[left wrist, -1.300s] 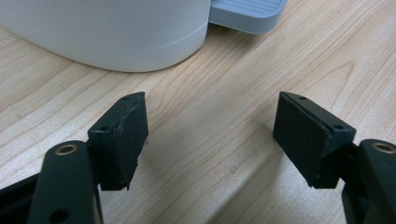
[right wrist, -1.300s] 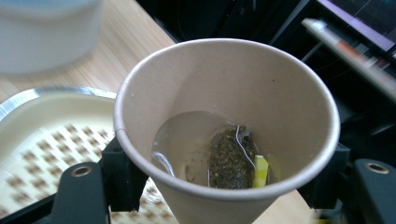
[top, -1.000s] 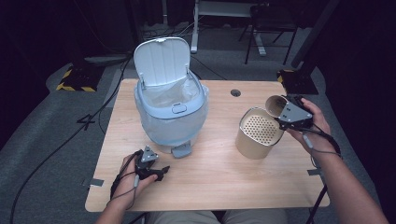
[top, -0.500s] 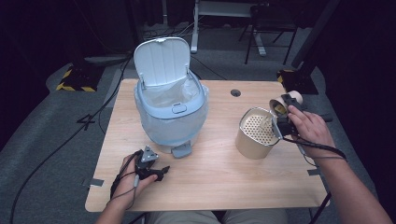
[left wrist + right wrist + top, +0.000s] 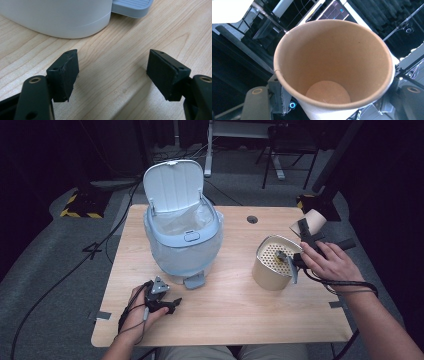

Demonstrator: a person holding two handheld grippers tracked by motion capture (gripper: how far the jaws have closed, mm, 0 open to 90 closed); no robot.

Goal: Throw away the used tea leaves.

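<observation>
A brown paper cup [image 5: 313,221] is held off the table at the far right, my right gripper [image 5: 306,231] shut on its wall. In the right gripper view the cup [image 5: 332,65] faces the camera mouth-first and is empty, a jaw pressing on each side of it. A beige container with a perforated inside [image 5: 272,262] stands just left of that hand. A pale blue pedal bin [image 5: 184,237] stands mid-table, lid up, with a clear liner. My left gripper [image 5: 160,300] rests on the table [image 5: 240,320] in front of the bin, open, with nothing between its jaws [image 5: 112,72].
The bin's grey pedal [image 5: 194,281] juts toward the front edge; its base [image 5: 57,17] and pedal [image 5: 132,7] lie just beyond my left jaws. A cable hole [image 5: 252,219] sits at the table's back. Chairs and cables are on the dark floor behind.
My right hand has turned and sunk a little beside the beige container, with the cup still in its jaws. The left gripper has stayed where it was.
</observation>
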